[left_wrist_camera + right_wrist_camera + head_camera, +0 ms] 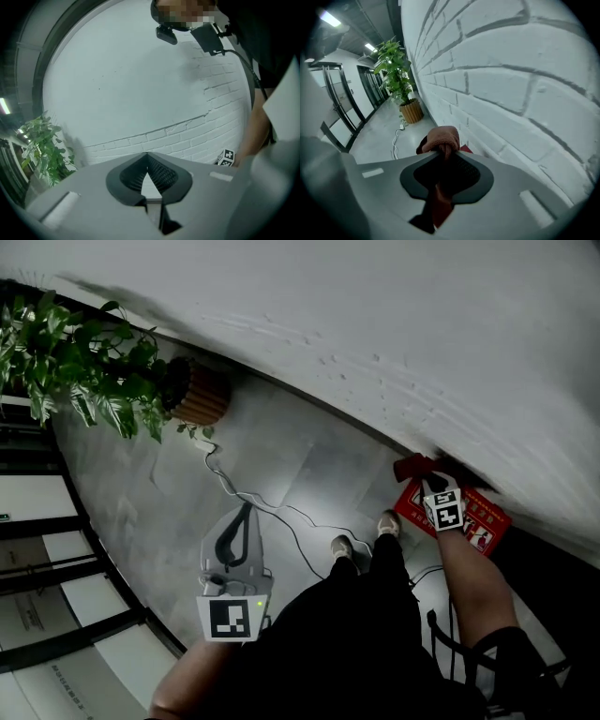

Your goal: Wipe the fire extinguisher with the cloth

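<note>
My right gripper [429,480] is down by the foot of the white brick wall, shut on a red-brown cloth [411,466]. In the right gripper view the cloth [442,137] bulges out past the jaw tips of the right gripper [443,151] and a tail hangs back between them. Just under it a red box with print [473,518] stands against the wall; a red corner [465,149] shows behind the cloth. I cannot make out the extinguisher itself. My left gripper [247,508] hangs over the floor to the left, shut and holding nothing; its tips [146,155] meet.
A potted plant [192,390] in a slatted pot stands by the wall at the upper left, with a white cable [272,509] trailing across the grey floor. Glass doors line the left side. The person's shoes [343,546] are between the grippers.
</note>
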The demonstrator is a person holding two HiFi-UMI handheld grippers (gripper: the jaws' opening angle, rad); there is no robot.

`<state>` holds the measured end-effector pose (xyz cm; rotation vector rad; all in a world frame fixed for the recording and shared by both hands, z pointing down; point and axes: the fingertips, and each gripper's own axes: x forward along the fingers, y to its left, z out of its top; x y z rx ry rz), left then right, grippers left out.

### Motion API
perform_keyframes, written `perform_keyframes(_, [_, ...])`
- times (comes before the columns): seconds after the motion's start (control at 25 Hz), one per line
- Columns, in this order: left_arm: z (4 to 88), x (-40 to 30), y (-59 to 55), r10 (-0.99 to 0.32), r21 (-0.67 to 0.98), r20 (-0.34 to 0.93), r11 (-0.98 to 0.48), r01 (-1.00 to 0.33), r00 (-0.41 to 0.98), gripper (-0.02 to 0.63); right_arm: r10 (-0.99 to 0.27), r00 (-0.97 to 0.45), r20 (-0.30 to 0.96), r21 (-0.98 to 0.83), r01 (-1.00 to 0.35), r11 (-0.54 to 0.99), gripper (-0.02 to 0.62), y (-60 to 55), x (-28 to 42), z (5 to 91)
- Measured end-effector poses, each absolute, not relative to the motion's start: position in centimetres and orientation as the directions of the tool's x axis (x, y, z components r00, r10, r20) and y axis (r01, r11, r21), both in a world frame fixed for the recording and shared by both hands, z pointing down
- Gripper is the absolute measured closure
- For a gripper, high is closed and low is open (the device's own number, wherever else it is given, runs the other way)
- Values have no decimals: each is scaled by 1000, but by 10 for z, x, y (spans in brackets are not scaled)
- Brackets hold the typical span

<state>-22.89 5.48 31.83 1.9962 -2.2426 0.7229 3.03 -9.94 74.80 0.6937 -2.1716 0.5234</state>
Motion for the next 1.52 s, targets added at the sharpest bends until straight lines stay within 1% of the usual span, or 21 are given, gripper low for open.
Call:
perform_keyframes(0.16, [320,-237,75,-903,-327,367,97,-940,-221,606,-216,-528,821,-163,-581,798,537,-92,0,766])
perform_keyframes(0.28, [326,-241,82,-890,-329,385,116,-937,-245,606,-148,-503,852,-169,-530,831,537,-79,-7,779])
perform_keyframes(0.48, [324,-233,76,-900,-329,375,95,-939,-223,606,-134,-505,853,-176,-518,837,538,-71,8,779])
perform_keyframes(0.56, [325,-227,68,-905,-319,375,75,-945,-199,606,-147,-492,858,-161,-530,833,538,-71,26,777])
perform_keyframes(0.76, [317,-212,43,-933,-317,334,25,-948,-137,606,-210,-449,869,-132,-618,775,538,-68,87,774])
perform_keyframes(0.92, [316,-185,19,-945,-311,325,-61,-948,-46,606,-258,-406,877,-102,-682,725,538,-63,145,768])
perform_keyframes(1.24, [313,-144,-16,-944,-304,310,-213,-928,115,606,-356,-244,902,-20,-847,531,538,-37,279,768])
perform_keyframes(1.4, [312,-131,-27,-939,-297,305,-255,-920,162,606,-357,-176,917,1,-896,444,538,-19,326,766])
perform_keyframes(1.52, [315,-126,-30,-936,-294,303,-272,-916,181,606,-329,-112,938,19,-929,369,538,-7,353,770])
